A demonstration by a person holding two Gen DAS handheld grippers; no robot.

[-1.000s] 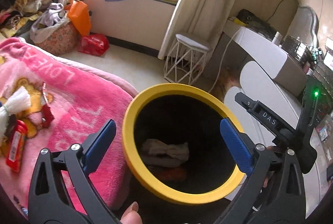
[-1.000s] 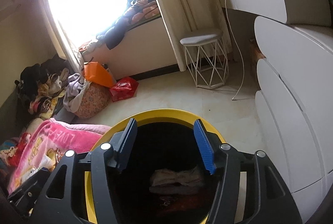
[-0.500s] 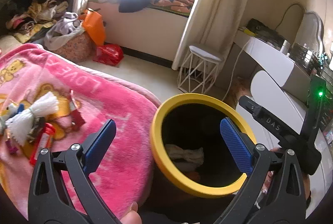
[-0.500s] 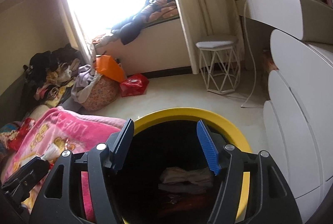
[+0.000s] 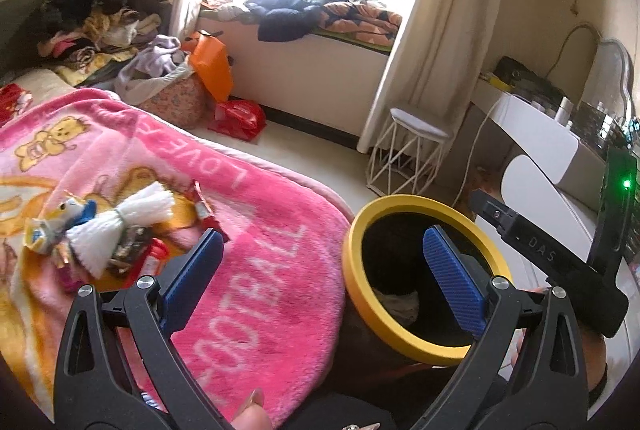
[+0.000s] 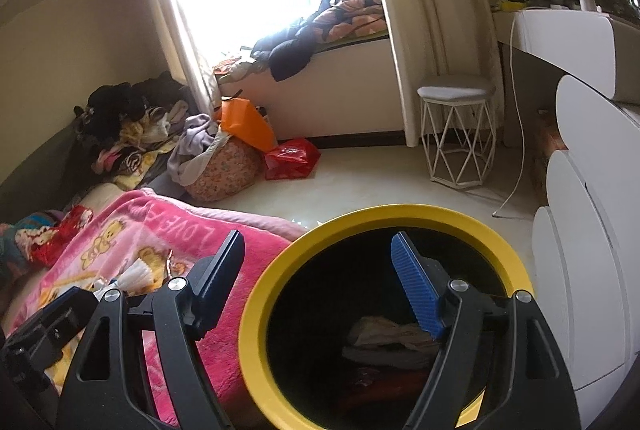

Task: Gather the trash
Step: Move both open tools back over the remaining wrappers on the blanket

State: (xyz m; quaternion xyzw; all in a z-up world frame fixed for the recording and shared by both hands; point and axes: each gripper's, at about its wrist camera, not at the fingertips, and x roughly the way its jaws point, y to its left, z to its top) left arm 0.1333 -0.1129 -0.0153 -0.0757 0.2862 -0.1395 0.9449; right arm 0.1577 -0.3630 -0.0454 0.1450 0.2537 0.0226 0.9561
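two grippers empty, left gripper (image 5: pixel 320 272) jaws spread, right gripper (image 6: pixel 318 284) jaws opening above yellow-rimmed bin (image 6: pixel 256 314), trash pile (image 5: pixel 108 230) on pink blanket (image 5: pixel 272 270)

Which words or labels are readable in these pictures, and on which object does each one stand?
"LOVE": on the pink blanket, seen upside down, with one more letter after it, perhaps "R".
"FOOTBALL": on the same blanket, nearer the camera; the first letter is partly hidden.
"DAS": on the black body of the right gripper.
Print on the small wrappers on the blanket: too small to read.
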